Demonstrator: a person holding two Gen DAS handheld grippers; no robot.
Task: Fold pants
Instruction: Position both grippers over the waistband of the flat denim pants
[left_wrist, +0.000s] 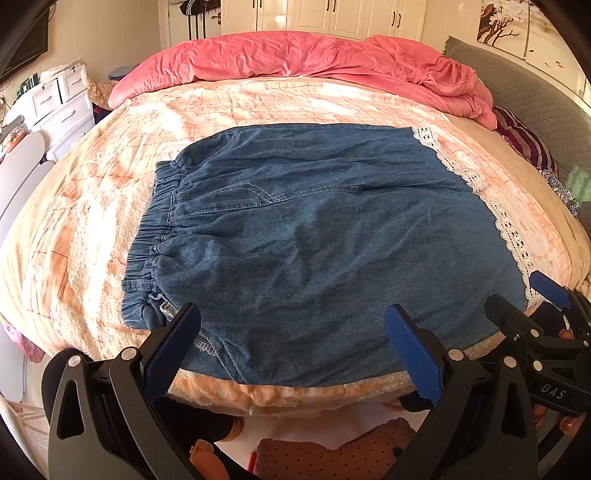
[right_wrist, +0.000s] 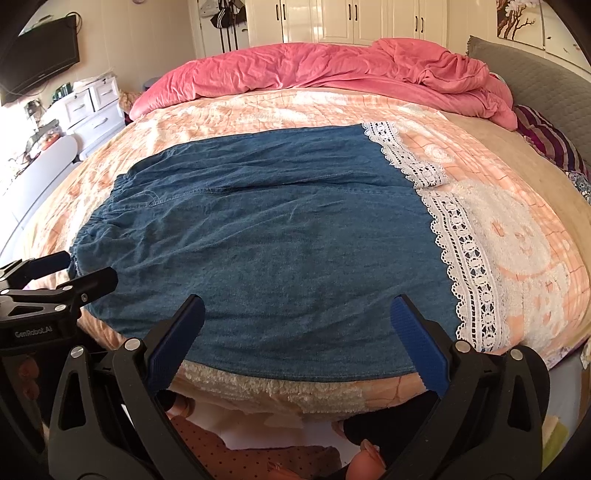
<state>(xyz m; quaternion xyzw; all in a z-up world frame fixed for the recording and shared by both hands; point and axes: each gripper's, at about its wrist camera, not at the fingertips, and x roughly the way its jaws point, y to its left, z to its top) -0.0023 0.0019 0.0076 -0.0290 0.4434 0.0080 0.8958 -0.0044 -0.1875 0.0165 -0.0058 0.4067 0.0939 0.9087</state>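
Left gripper (left_wrist: 291, 350), right gripper (right_wrist: 297, 343) spread wide, empty; crumpled denim pants (left_wrist: 306, 236), lace-hemmed.

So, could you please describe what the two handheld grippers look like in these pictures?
The left gripper and right gripper match: black plastic frames with silver rivets and long fingers faced with ribbed blue pads. Pale lettering marks each body, "DAS" on the right and "GenRobot.AI" on the left. No cables show.

Pants' (left_wrist: 295, 240) near hem perhaps behind jaws.
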